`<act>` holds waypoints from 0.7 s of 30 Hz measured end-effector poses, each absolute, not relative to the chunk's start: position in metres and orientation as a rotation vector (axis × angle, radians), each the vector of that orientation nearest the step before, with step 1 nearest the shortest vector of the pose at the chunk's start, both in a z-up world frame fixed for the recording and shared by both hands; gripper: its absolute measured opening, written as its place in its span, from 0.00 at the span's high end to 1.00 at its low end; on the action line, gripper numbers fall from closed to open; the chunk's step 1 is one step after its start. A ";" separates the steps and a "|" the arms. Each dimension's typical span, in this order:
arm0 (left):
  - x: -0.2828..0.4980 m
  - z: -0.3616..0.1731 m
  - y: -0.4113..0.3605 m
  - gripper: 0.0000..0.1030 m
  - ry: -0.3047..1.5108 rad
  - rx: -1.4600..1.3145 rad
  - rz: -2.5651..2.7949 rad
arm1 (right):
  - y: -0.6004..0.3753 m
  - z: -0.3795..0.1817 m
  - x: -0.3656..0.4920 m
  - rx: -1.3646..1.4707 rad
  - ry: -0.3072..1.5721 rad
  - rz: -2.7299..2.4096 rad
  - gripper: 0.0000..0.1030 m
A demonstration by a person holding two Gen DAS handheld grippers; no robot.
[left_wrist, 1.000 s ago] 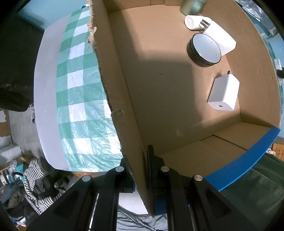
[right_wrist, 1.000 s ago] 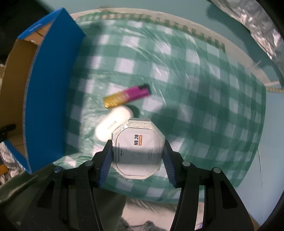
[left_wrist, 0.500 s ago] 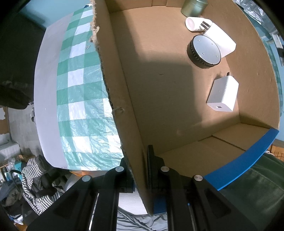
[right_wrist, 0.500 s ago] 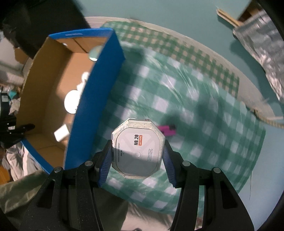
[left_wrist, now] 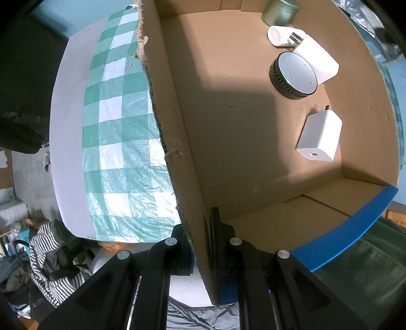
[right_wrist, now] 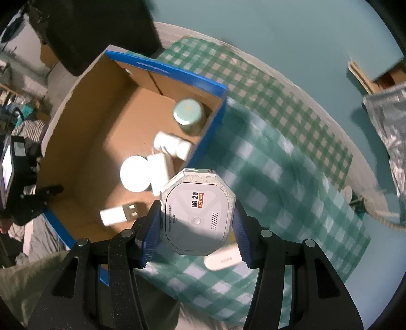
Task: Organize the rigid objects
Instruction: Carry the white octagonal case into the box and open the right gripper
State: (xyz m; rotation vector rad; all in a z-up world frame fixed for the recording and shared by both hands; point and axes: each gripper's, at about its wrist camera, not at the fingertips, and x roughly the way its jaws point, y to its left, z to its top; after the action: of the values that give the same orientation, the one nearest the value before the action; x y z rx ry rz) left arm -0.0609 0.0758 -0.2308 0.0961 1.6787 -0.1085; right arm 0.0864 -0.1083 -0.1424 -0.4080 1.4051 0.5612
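My right gripper [right_wrist: 196, 218] is shut on a grey octagonal case [right_wrist: 197, 210] marked "NO.20 ACTION" and holds it in the air over the right wall of the cardboard box [right_wrist: 83, 142]. My left gripper [left_wrist: 203, 228] is shut on the box's left wall [left_wrist: 182, 162], one finger inside and one outside. Inside the box lie a round disc device [left_wrist: 294, 75], a white charger [left_wrist: 319, 137], a white block with prongs [left_wrist: 314, 61], a white bottle [left_wrist: 279, 36] and a green tin [left_wrist: 280, 10].
A white oblong object [right_wrist: 223, 260] lies on the green checked tablecloth [right_wrist: 279, 177] beside the box, partly behind my right finger. The table edge and striped clothing [left_wrist: 48, 259] lie below left. A crinkled foil sheet [right_wrist: 390, 132] is at far right.
My right gripper has carried the octagonal case up and left from the tablecloth to above the box's right wall. The left gripper keeps its hold on the box wall.
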 end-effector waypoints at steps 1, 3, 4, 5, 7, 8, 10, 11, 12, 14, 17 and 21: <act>-0.061 -0.231 0.075 0.91 1.679 0.095 -0.108 | -0.104 -0.143 0.089 -0.410 1.400 0.563 0.48; -0.061 -0.231 0.075 0.91 1.680 0.092 -0.108 | -0.096 -0.146 0.094 -0.411 1.397 0.568 0.48; -0.061 -0.231 0.076 0.91 1.680 0.091 -0.108 | -0.091 -0.148 0.096 -0.411 1.396 0.569 0.48; -0.061 -0.231 0.076 0.91 1.681 0.092 -0.108 | -0.085 -0.151 0.099 -0.416 1.397 0.570 0.48; -0.061 -0.231 0.076 0.91 1.680 0.094 -0.110 | -0.077 -0.156 0.103 -0.426 1.402 0.573 0.48; -0.061 -0.231 0.076 0.91 1.680 0.095 -0.111 | -0.072 -0.159 0.105 -0.433 1.404 0.576 0.48; -0.061 -0.231 0.076 0.91 1.680 0.099 -0.112 | -0.065 -0.164 0.107 -0.444 1.409 0.582 0.49; -0.060 -0.231 0.076 0.91 1.681 0.101 -0.113 | -0.061 -0.164 0.107 -0.455 1.400 0.584 0.48; -0.061 -0.232 0.075 0.91 1.683 0.101 -0.114 | -0.058 -0.164 0.108 -0.472 1.391 0.582 0.48; -0.061 -0.233 0.074 0.91 1.685 0.100 -0.119 | -0.055 -0.164 0.109 -0.487 1.387 0.578 0.48; -0.062 -0.233 0.073 0.92 1.686 0.101 -0.119 | -0.054 -0.163 0.111 -0.490 1.385 0.575 0.48; -0.062 -0.233 0.074 0.91 1.686 0.100 -0.120 | -0.051 -0.160 0.109 -0.492 1.377 0.581 0.48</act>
State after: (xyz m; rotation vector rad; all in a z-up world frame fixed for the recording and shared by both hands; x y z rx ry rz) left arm -0.0620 0.0736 -0.2330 0.1002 1.6861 -0.1205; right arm 0.1094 -0.0505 -0.1604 -0.4925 1.3775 0.5814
